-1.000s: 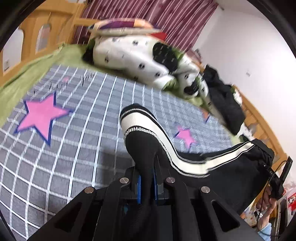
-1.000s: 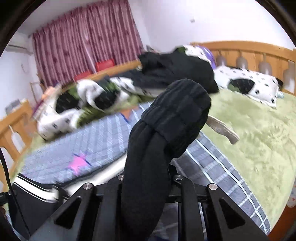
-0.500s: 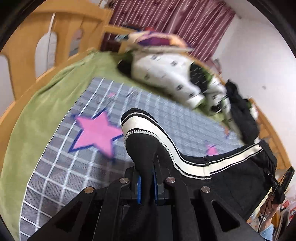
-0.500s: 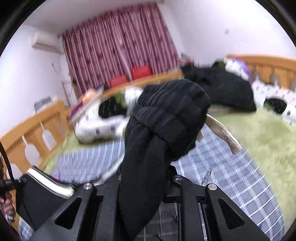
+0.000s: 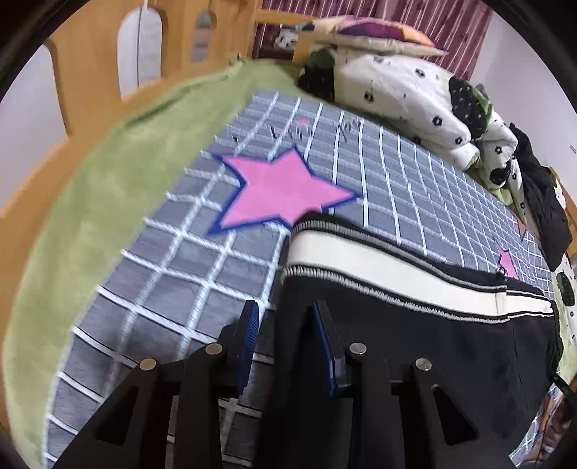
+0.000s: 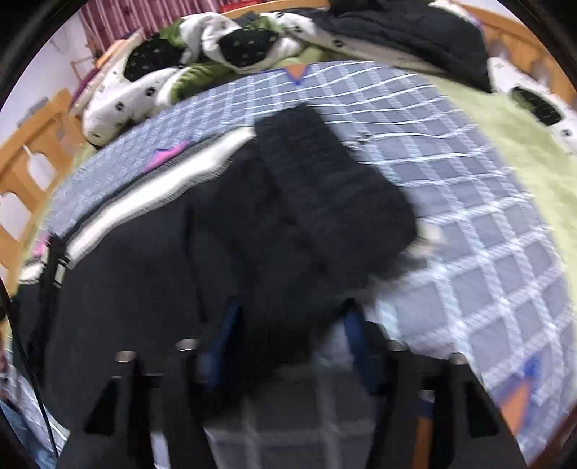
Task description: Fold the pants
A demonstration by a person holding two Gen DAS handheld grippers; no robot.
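While both sets of jaws are opening, we note the left gripper [image 5: 285, 326] first: its blue-padded fingers [image 5: 250, 324] stand apart, and the leg edge of the black knit pants with a cream side stripe [image 5: 414, 346] runs up between them without being pressed by either pad. We judge that end released.

Right gripper [image 6: 288, 324]: picture smeared, but its blue pads sit well apart, with the dark bunched cloth of the waist end lying loose in the gap. The ribbed black waistband [image 6: 324, 173] rests just ahead of it on the cover. No pinch here either.

Outward: the pants lie flat on the grey quilt with a white grid and pink stars [image 5: 414, 180], which covers the middle of the bed over a green fleece blanket [image 5: 90, 202]. In the left view the hem end touches the lower point of the large pink star [image 5: 281, 187], toward the wooden bed rail [image 5: 93, 72]; the cream stripe runs from there to the right, toward the far end of the garment.

Relation that matters: the long axis of the pants runs from one gripper to the other, roughly parallel to the near edge of the bed. Left hand is nearer the leg hem, right hand nearer the waistband. We judge the next fold would carry one end along that axis over the other.

Heaped spotted white bedding [image 5: 404, 86] and dark clothes [image 6: 404, 32] lie along the far edge, well apart.
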